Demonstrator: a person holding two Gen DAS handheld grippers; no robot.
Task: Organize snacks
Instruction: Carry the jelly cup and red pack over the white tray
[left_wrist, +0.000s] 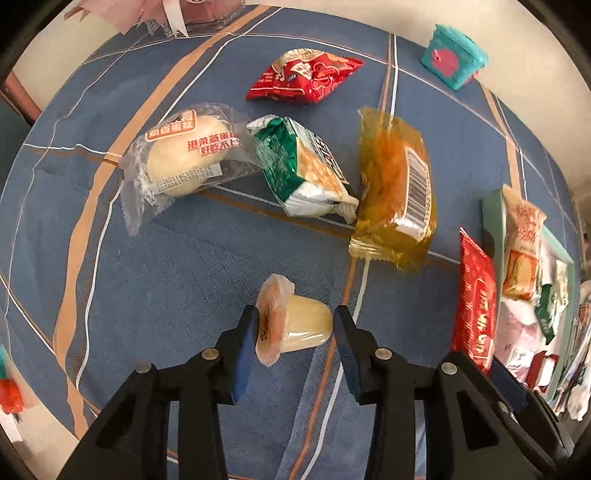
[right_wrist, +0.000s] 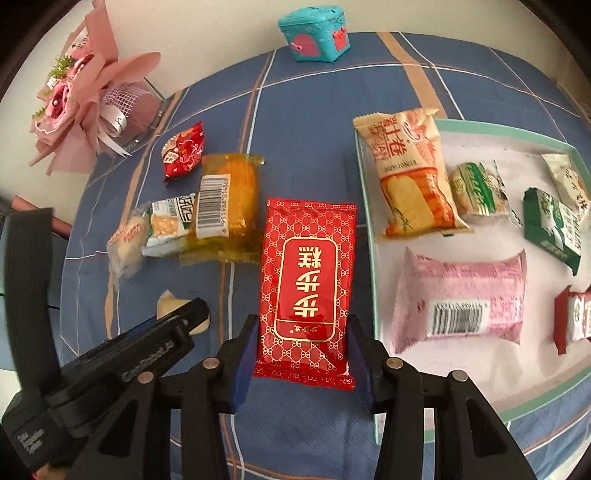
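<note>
Two grippers low over a blue plaid tablecloth (right_wrist: 306, 122). Left gripper (left_wrist: 295, 328): jaws spread around a small jelly cup (left_wrist: 295, 325) lying on its side on the cloth; left pad touches or nearly touches the lid rim, right pad stands just clear of the cup base. No grip visible. Right gripper (right_wrist: 301, 354): jaws part-open, straddling the near end of a red cake packet (right_wrist: 308, 284) lying flat on the cloth; pads right at both edges, cannot tell if they press.

Just right of the red packet, a teal-rimmed white tray (right_wrist: 480, 136) holding several wrapped snacks, a pink packet (right_wrist: 461, 295) nearest.

Mid-distance, left of the red packet: an amber-wrapped cake (right_wrist: 225, 195), a green-and-white cracker pack (right_wrist: 170, 218) and a clear-wrapped bun (right_wrist: 127, 243), bunched and touching.

Farther: a small red candy bag (right_wrist: 183, 151). At the far edge, a teal box (right_wrist: 317, 33); far left, a pink bouquet (right_wrist: 85, 99).
</note>
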